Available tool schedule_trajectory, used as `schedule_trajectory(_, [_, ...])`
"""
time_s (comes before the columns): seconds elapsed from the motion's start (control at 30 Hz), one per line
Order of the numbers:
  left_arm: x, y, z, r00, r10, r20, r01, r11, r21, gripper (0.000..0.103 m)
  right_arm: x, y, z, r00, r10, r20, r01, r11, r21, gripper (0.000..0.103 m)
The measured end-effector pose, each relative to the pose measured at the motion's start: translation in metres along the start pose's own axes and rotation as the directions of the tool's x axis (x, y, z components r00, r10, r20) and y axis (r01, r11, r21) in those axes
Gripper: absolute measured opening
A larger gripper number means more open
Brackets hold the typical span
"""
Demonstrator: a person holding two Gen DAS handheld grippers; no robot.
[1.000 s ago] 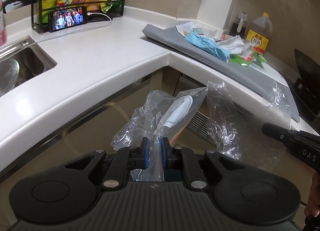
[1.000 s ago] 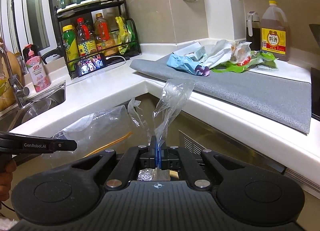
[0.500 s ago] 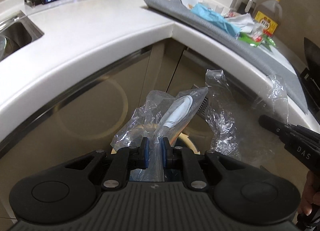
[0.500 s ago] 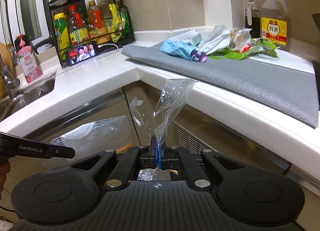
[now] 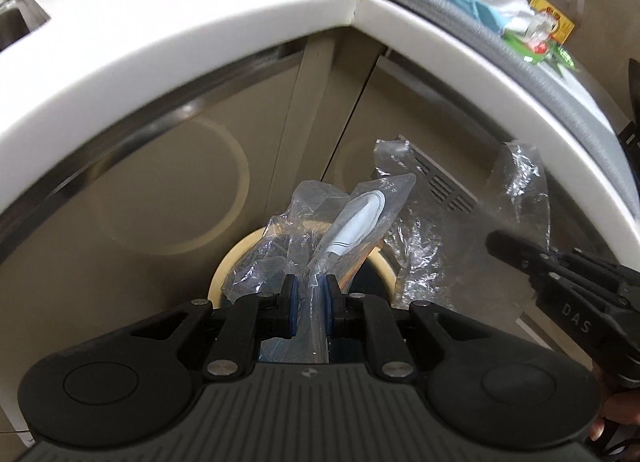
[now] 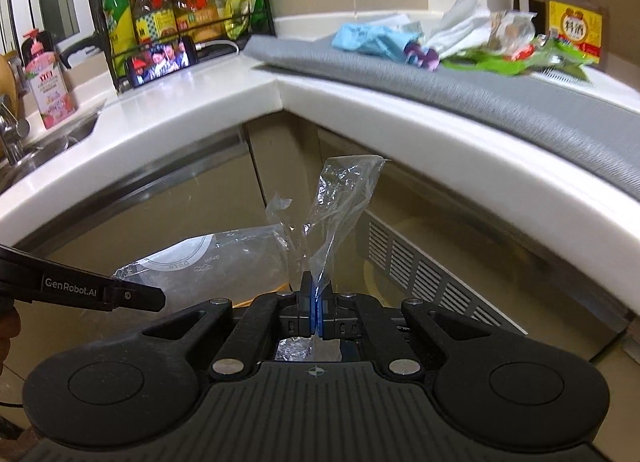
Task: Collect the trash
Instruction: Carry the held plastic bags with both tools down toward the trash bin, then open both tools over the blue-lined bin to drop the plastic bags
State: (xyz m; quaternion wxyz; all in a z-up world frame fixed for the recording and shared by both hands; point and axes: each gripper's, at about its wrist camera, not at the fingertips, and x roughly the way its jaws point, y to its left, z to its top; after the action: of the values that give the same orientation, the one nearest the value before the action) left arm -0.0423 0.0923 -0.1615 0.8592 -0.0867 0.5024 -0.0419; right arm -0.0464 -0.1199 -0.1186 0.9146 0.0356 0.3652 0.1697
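Your left gripper (image 5: 309, 289) is clamped on a clear plastic wrapper (image 5: 352, 226) with a white printed insert; the jaws stand slightly apart only because the bunched film fills the gap. Your right gripper (image 6: 315, 304) is pressed fully together on a thin strip of clear cellophane (image 6: 340, 198) that stands up from the pads. Both pieces hang in the air below the front edge of the white countertop (image 5: 168, 34), in front of the beige cabinet doors (image 5: 132, 198), not resting on any surface.

Judgement: you hold them low and angled downward because the round cream-rimmed waste bin (image 5: 224, 270) sits on the floor directly beneath the left gripper. The wrapper is already over its opening; release looks like the next step.

The left wrist view shows the bin; the right wrist view shows at most an unclear curved edge of it. The left view also shows the right tool from the side, with more crumpled film trailing near it.

The right wrist view shows the remaining trash: blue wrapper (image 6: 372, 40), white paper (image 6: 456, 28) and green packaging (image 6: 504, 62) heaped at the far edge of the grey mat (image 6: 480, 102) on the countertop, beside a bottle of cooking wine (image 6: 576, 10). It also shows the condiment rack (image 6: 176, 10) and phone (image 6: 162, 60) toward the back corner.
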Motion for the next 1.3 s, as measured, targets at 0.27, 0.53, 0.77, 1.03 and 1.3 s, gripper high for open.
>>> schedule_trajectory(0.27, [0.048,-0.011,0.002,0.995,0.046,-0.087,-0.042,0.998,0.049,0.014,0.046,0.0,-0.008,0.995,0.01,-0.102,-0.011,1.0,-0.011,0.001])
schedule_trajectory(0.53, [0.09,-0.017,0.003,0.986,0.062,-0.157,-0.053,0.997,0.063,0.014,0.084,0.0,-0.018,0.983,-0.009,-0.186,0.004,1.0,-0.031,0.001])
schedule_trajectory(0.77, [0.104,-0.008,0.003,0.983,0.017,-0.182,-0.016,1.0,0.007,0.014,0.11,-0.003,-0.024,0.971,-0.028,-0.236,0.022,0.999,-0.029,0.001])
schedule_trajectory(1.03, [0.116,0.005,0.001,0.978,0.004,-0.207,-0.011,0.999,-0.033,0.014,0.126,-0.013,-0.03,0.96,-0.028,-0.28,0.033,0.999,0.012,0.001])
schedule_trajectory(1.3, [0.127,0.0,0.01,0.967,0.027,-0.253,-0.035,0.999,-0.027,0.017,0.139,-0.014,-0.036,0.95,-0.018,-0.312,0.026,0.999,0.02,0.002])
